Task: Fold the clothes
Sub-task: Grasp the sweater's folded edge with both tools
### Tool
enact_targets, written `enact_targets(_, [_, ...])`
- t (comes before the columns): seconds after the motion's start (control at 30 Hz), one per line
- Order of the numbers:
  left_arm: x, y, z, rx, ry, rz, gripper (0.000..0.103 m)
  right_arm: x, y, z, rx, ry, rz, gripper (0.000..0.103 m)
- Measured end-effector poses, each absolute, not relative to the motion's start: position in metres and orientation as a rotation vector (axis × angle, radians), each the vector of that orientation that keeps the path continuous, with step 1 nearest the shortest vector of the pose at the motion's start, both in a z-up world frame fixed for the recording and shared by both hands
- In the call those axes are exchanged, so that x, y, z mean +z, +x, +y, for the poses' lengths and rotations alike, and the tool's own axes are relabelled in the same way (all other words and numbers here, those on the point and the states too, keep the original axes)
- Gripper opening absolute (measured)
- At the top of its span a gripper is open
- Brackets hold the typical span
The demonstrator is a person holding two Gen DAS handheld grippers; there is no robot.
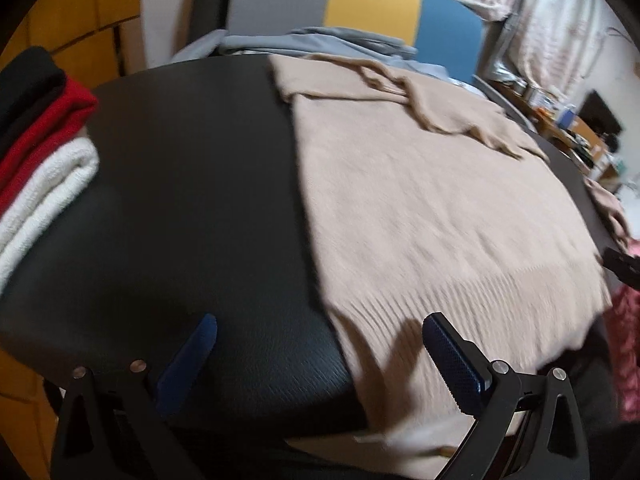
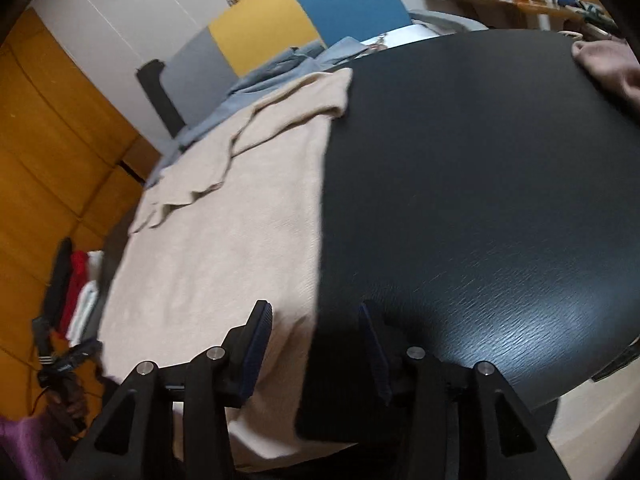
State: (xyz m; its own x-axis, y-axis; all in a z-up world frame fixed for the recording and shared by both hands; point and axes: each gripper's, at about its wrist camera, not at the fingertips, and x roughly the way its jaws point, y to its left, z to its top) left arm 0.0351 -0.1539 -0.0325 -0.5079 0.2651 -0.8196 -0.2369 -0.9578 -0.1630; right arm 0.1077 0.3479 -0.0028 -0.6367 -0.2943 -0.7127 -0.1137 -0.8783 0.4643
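Observation:
A beige knit sweater (image 1: 420,208) lies spread flat on the black table (image 1: 192,184), with a sleeve folded across its far end. My left gripper (image 1: 320,340) hovers open over the near edge. Its right finger is above the sweater's ribbed hem and its left finger above bare table. In the right wrist view the same sweater (image 2: 224,232) covers the table's left part. My right gripper (image 2: 316,332) is open above the sweater's right-hand edge, with nothing pressed between its pads.
A folded stack of black, red and white clothes (image 1: 44,152) sits at the table's left end. Blue-grey garments (image 1: 320,40) are heaped at the far edge in front of a grey, yellow and blue panel (image 1: 372,4). Another beige piece (image 2: 604,64) lies at the far right corner.

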Motion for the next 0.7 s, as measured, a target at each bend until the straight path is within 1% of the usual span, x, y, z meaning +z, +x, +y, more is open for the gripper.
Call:
enact_targets(0.1, [-0.031,0.040,-0.149,2.454,-1.352,-0.082,0.103,-0.005,0.110,0.336,-2.602,1.247,-0.723,0.047])
enact_targets(0.3, [-0.027,0.049,-0.150,2.357,-1.328,-0.249,0.103,-0.012,0.117,0.313,-2.492,1.165,-0.755,0.047])
enact_targets(0.4, [-0.027,0.053,-0.146,2.325,-1.334,-0.222,0.103,-0.019,0.123,0.319,-2.398,1.137,-0.891,0.047])
enact_targets(0.47, [-0.027,0.055,-0.142,2.302,-1.338,-0.203,0.103,-0.024,0.126,0.319,-2.347,1.127,-0.935,0.047])
enact_targets(0.53, [-0.027,0.057,-0.139,2.268,-1.341,-0.208,0.103,-0.026,0.130,0.317,-2.328,1.118,-0.942,0.047])
enact_targets(0.6, [-0.026,0.061,-0.137,2.213,-1.333,-0.252,0.103,-0.026,0.131,0.315,-2.307,1.120,-0.947,0.047])
enact_targets(0.7, [-0.027,0.061,-0.129,2.145,-1.320,-0.279,0.103,-0.022,0.131,0.305,-2.322,1.136,-0.865,0.047])
